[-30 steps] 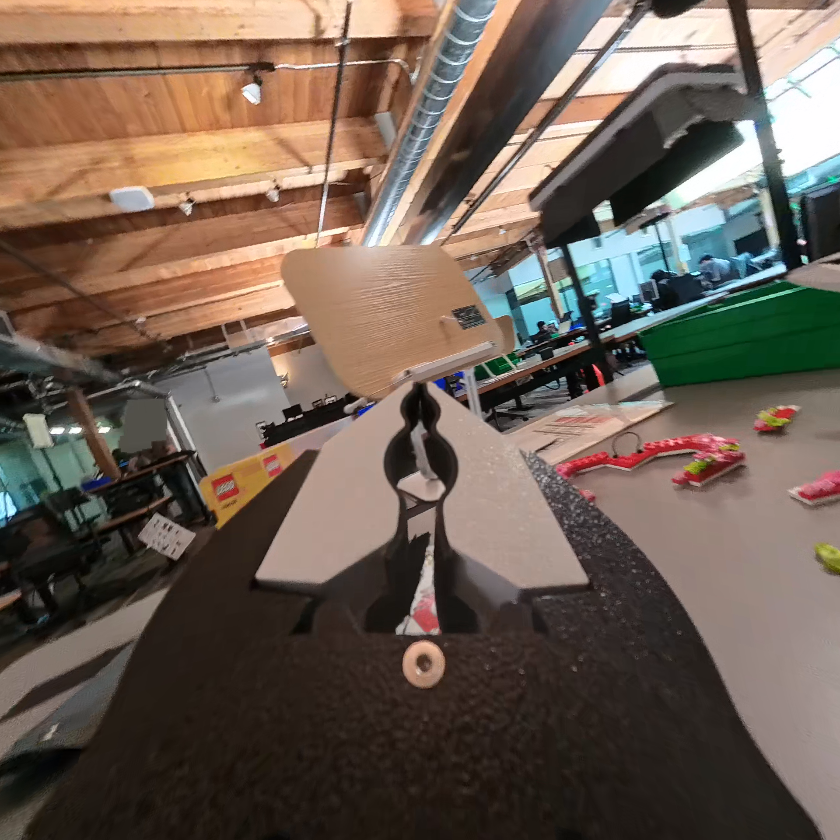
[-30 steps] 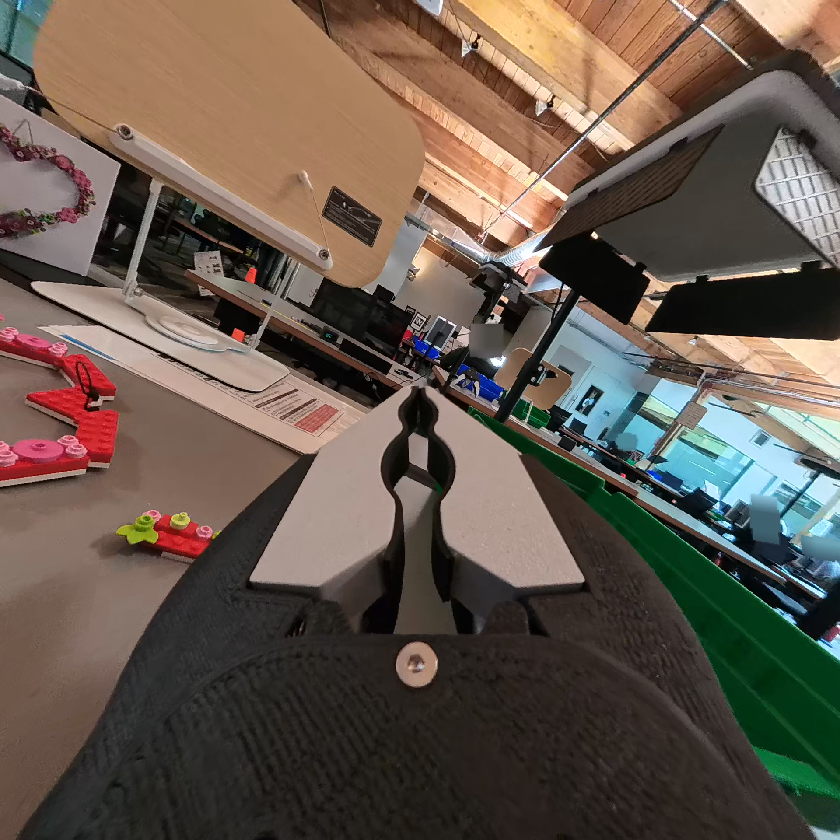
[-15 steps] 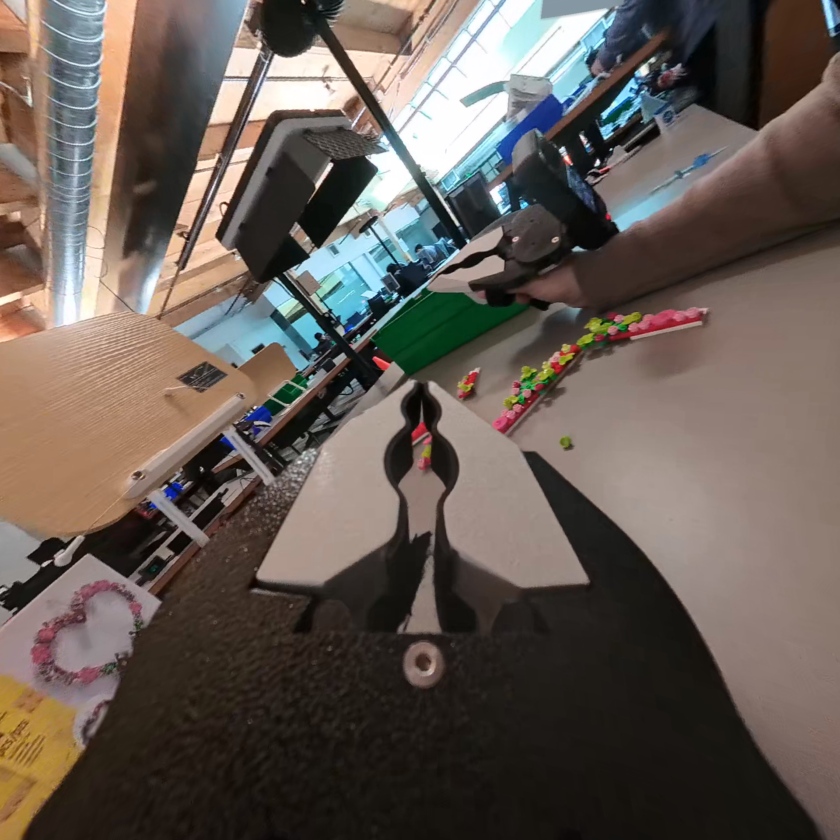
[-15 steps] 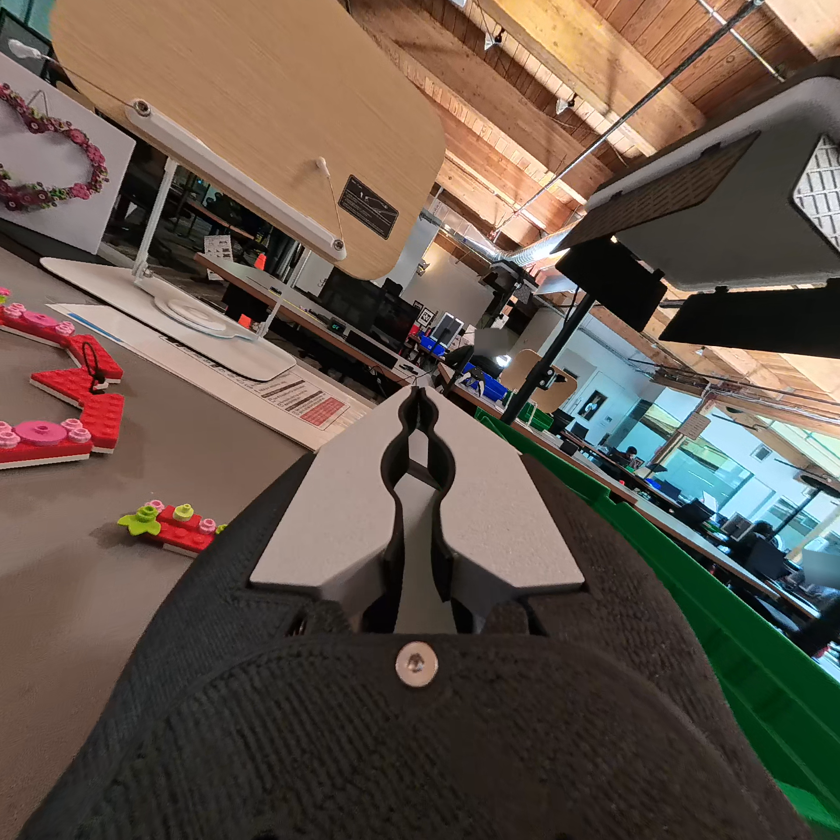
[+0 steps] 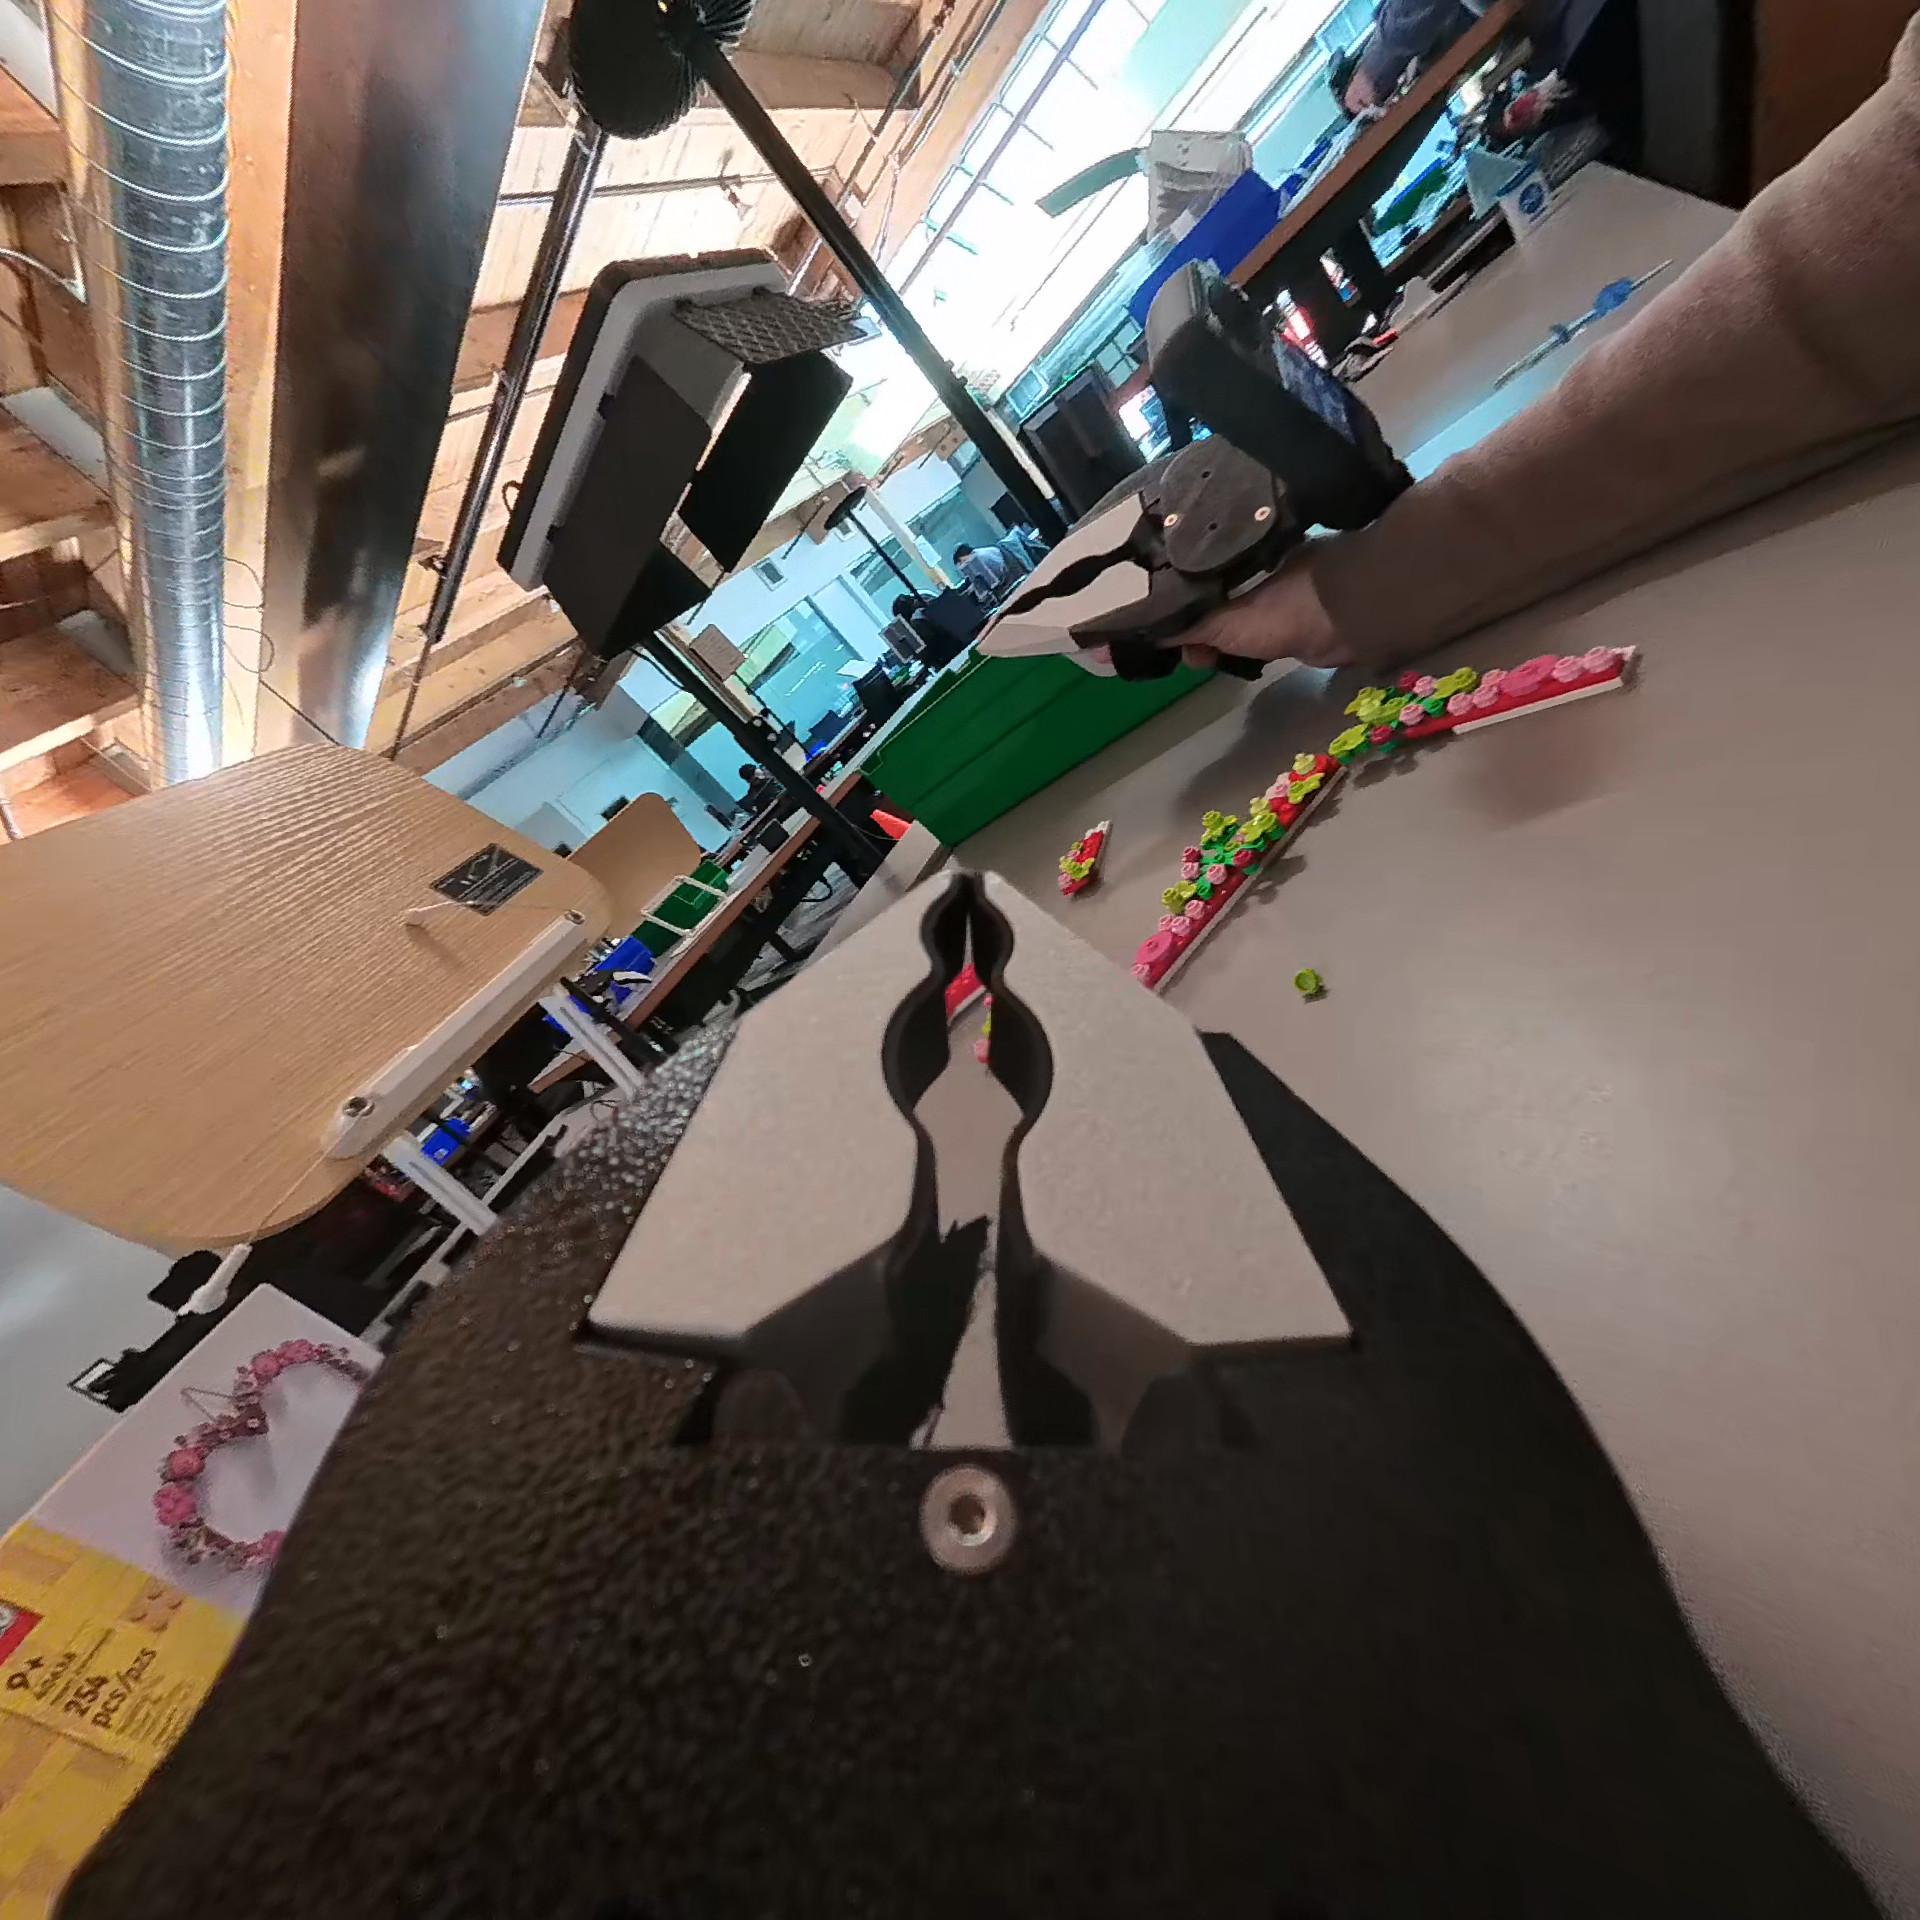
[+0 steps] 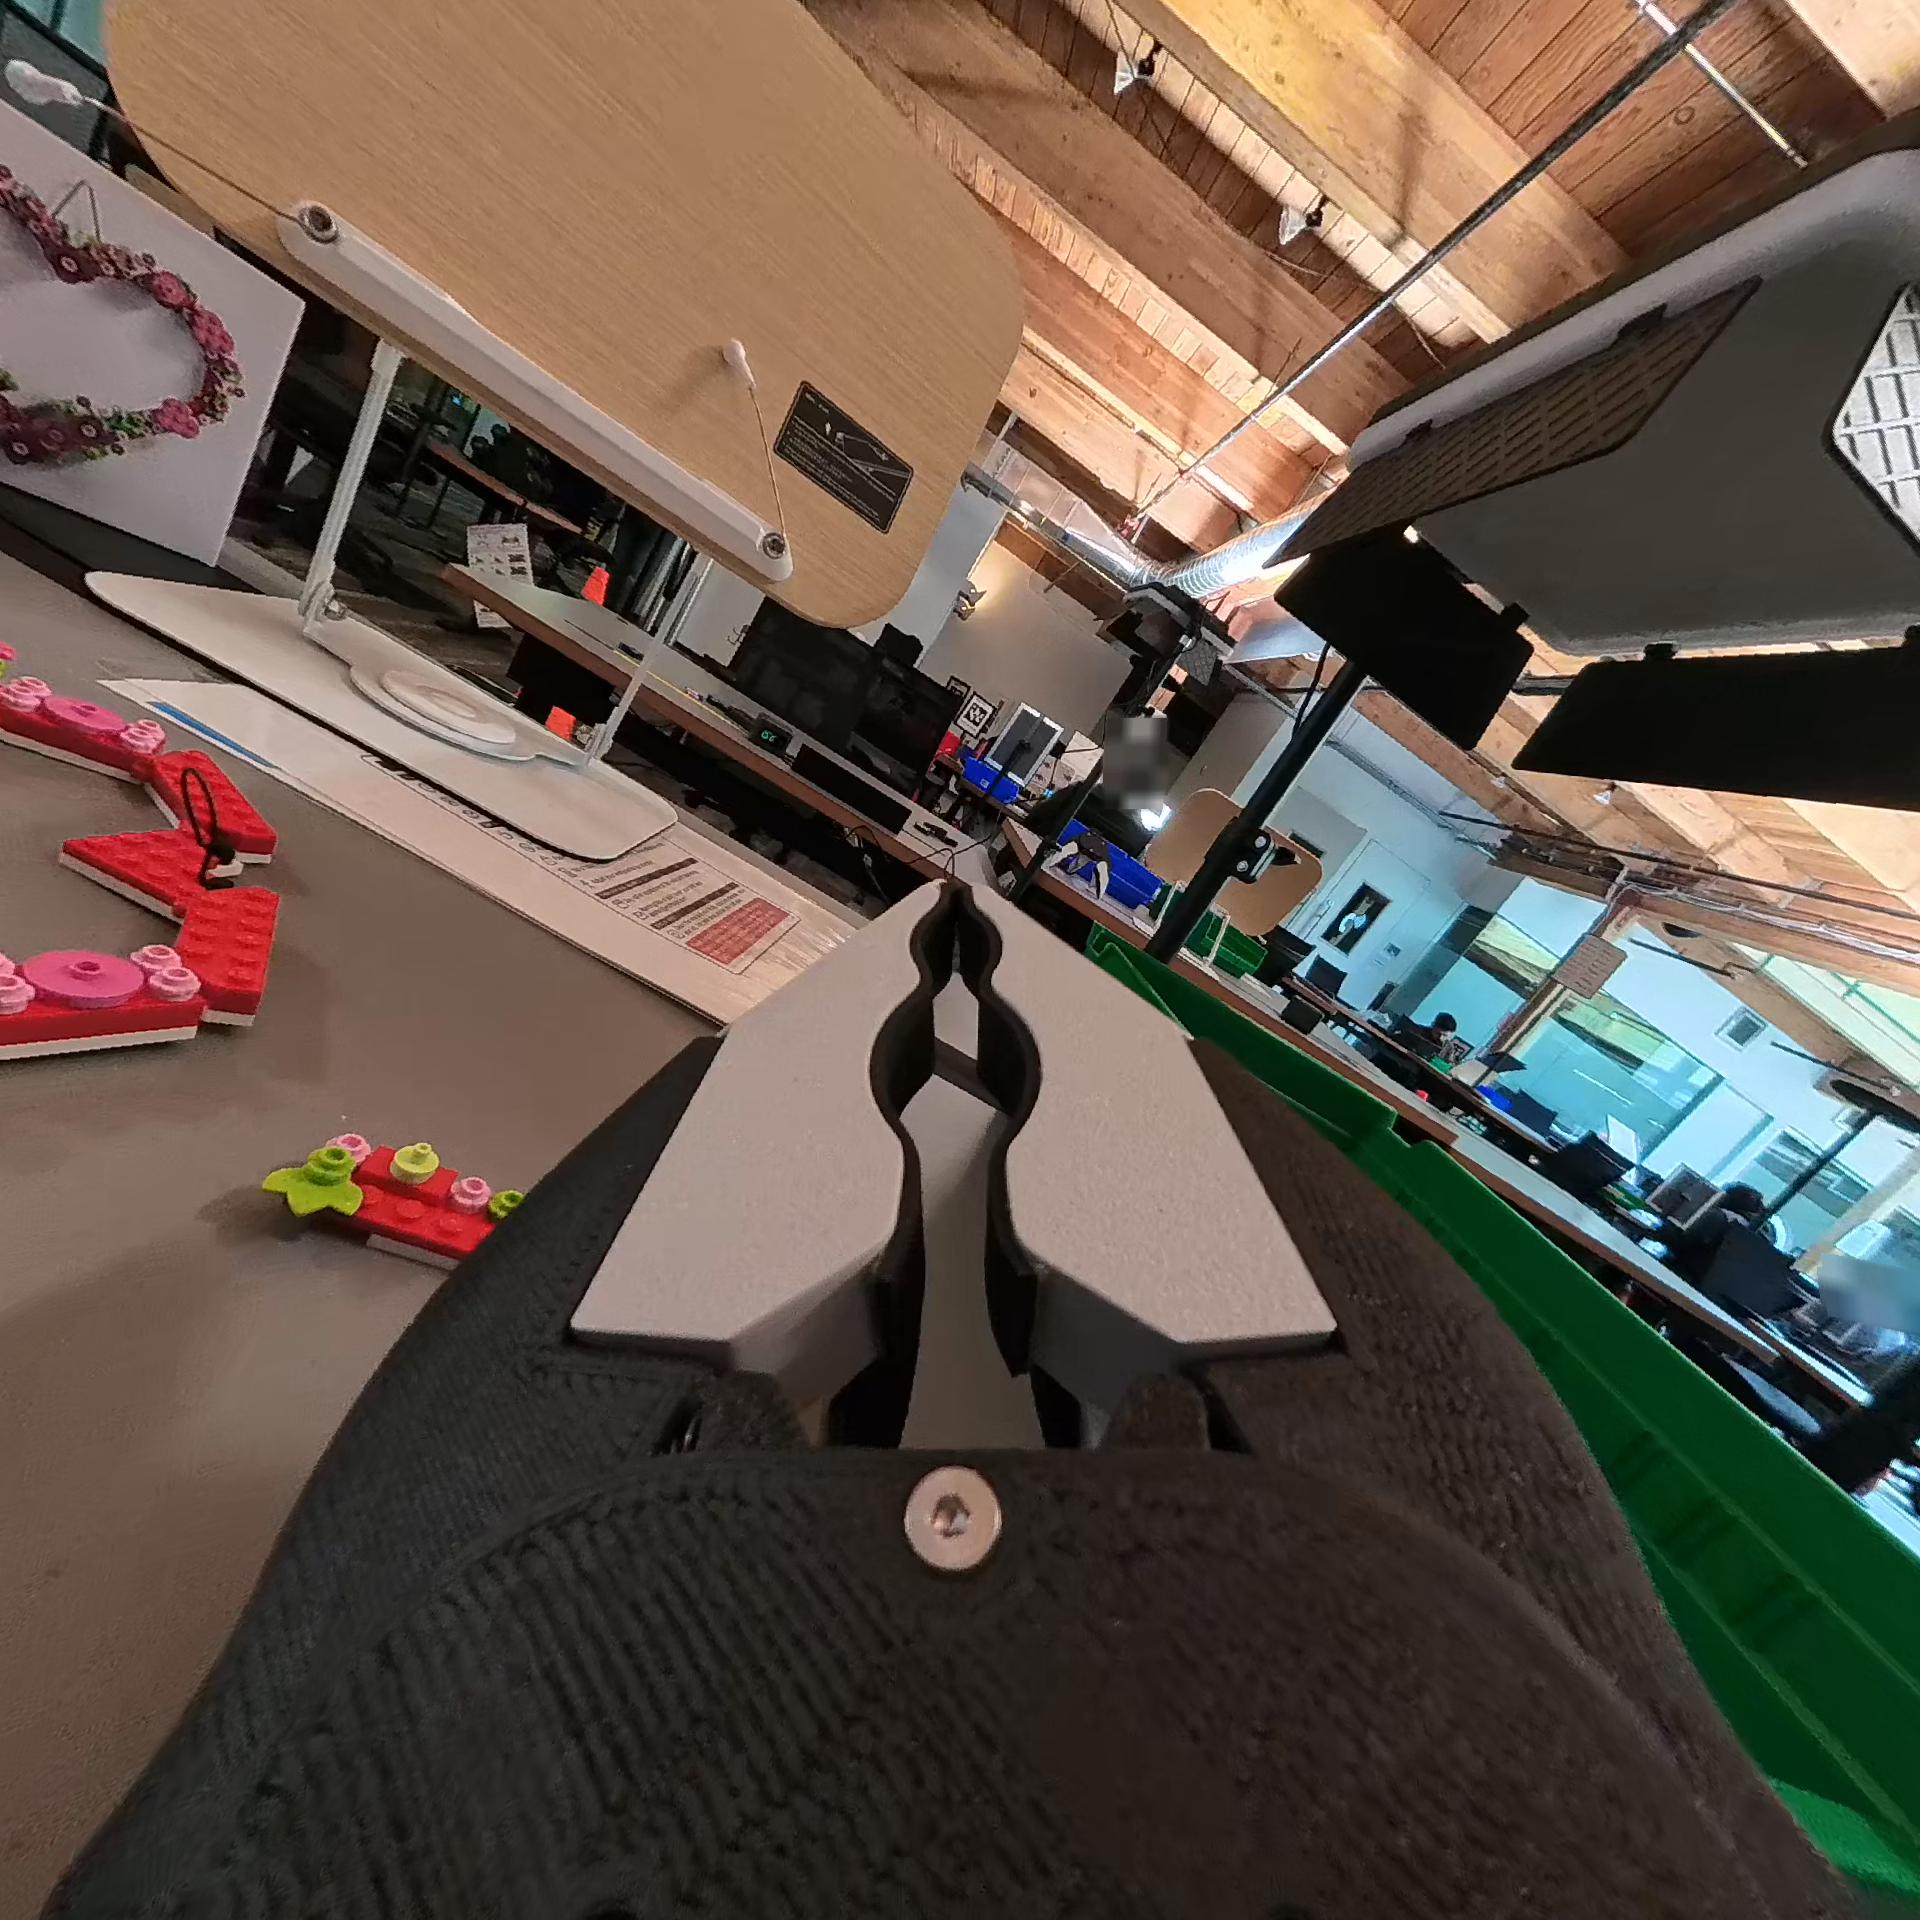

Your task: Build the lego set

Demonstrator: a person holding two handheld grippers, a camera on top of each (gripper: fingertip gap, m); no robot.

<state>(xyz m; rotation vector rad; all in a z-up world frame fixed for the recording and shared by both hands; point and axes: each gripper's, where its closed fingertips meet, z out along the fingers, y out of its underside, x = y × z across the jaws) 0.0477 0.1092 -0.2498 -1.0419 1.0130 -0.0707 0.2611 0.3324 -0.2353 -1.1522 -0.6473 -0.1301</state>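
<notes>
- The left gripper (image 5: 966, 902) is closed, its two grey fingers meet at the tips, and nothing is between them. It is tilted above the grey table (image 5: 1558, 1039).
- The right gripper (image 6: 954, 902) is also closed and empty. It is low over the table, just beside the green bin (image 6: 1662, 1455) on its right.
- In the left wrist view, the right gripper (image 5: 1023, 634) is held by a hand (image 5: 1262, 629) in front of the green bin (image 5: 997, 727).
- The lego pieces lie on the table, none is held. A red heart-shaped frame with pink flowers (image 6: 156, 904) is at the left of the right gripper, and a small red piece with green leaves (image 6: 400, 1195) is nearer to it.
- Long flower strips (image 5: 1236, 862) and one loose green stud (image 5: 1307, 979) lie ahead of the left gripper.
- A wooden book stand (image 6: 582, 260) stands at the far side of the table, and the lego box (image 5: 156, 1507) is next to it.
</notes>
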